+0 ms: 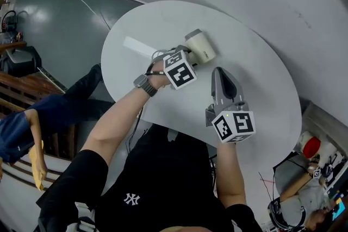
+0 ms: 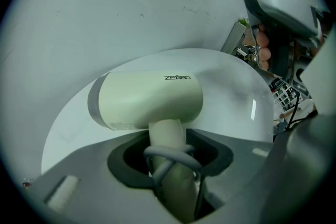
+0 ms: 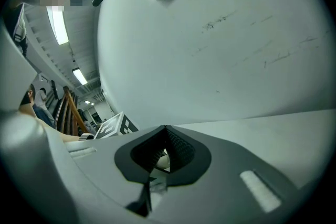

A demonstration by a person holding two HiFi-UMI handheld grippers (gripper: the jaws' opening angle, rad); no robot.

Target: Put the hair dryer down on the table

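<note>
Left gripper (image 2: 168,140) clamps cream plastic hair dryer (image 2: 147,99) handle over round white tabletop (image 1: 255,62), unreleased; right gripper (image 3: 165,131) pressed together, empty.

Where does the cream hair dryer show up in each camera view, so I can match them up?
Head view: the cream hair dryer is at upper centre, beyond a marker cube.
Left gripper view: dead centre, handle clamped by the left gripper.
Right gripper view: not clearly in it; only a pale sliver past the fingers, too small to tell.
Shared landmark: the round white table.
</note>
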